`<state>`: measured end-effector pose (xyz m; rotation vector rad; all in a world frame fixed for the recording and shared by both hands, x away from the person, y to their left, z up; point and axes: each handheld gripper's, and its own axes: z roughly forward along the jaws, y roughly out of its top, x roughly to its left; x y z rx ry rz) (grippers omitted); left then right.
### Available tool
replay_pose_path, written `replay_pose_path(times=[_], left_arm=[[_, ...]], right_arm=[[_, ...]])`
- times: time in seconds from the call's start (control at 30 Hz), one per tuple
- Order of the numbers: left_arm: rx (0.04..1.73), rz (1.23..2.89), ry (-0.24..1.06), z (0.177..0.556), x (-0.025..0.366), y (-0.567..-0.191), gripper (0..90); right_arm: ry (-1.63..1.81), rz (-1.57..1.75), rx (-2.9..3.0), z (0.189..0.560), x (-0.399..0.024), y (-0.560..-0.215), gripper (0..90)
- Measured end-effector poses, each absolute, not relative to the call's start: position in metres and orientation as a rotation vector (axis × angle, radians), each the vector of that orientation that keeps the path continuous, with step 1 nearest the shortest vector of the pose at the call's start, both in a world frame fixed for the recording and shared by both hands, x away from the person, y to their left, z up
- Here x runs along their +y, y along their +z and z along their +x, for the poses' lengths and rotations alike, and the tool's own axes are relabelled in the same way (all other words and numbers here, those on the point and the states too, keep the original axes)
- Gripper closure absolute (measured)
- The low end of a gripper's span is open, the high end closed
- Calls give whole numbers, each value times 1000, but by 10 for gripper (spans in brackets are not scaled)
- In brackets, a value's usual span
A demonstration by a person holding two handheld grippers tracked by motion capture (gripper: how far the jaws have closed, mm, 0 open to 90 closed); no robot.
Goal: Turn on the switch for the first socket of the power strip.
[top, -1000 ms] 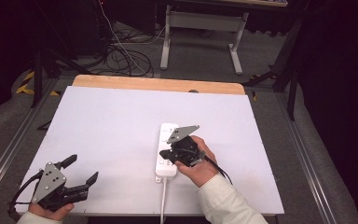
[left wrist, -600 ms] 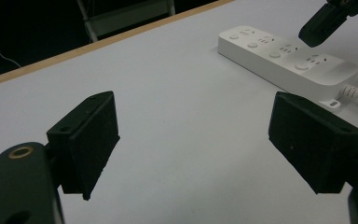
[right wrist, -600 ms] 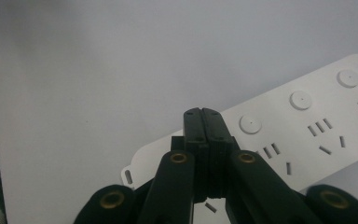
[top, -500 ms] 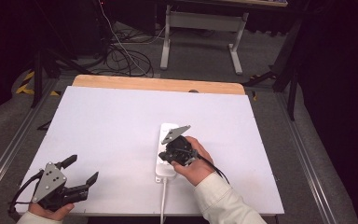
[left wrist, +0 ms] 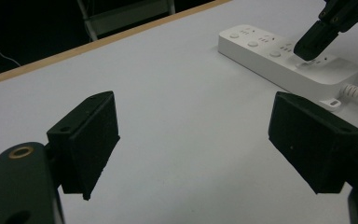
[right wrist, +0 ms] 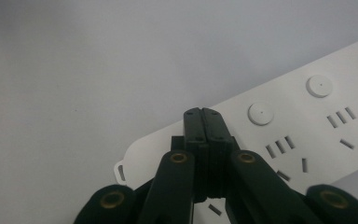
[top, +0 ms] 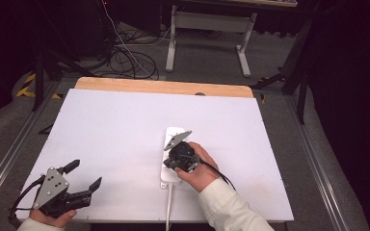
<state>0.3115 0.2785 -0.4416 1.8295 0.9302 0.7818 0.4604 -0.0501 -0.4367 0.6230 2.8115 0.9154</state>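
Fingers of the right gripper (right wrist: 204, 114) are pressed together with nothing between them, tips down on the near end of the white power strip (top: 171, 139), which lies just right of the tabletop's (top: 106, 125) middle. That gripper and the right hand (top: 200, 168) hide the strip's near half from above; its cord (top: 168, 211) runs off the edge at 6 o'clock. At 7 o'clock the left gripper (top: 79, 175) has its fingers spread wide over bare white surface. Beyond 12 o'clock, cables (top: 130, 57) tangle on grey floor beside a white stand (top: 207, 24); the rest is dark.
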Motion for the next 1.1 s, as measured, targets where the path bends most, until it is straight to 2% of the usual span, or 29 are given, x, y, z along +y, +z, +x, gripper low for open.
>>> replay_pose_path(times=[1.1], left_arm=[[929,1835,784,311,278,-442,167]], right_arm=[[921,597,2782,456,-48,-445,900]])
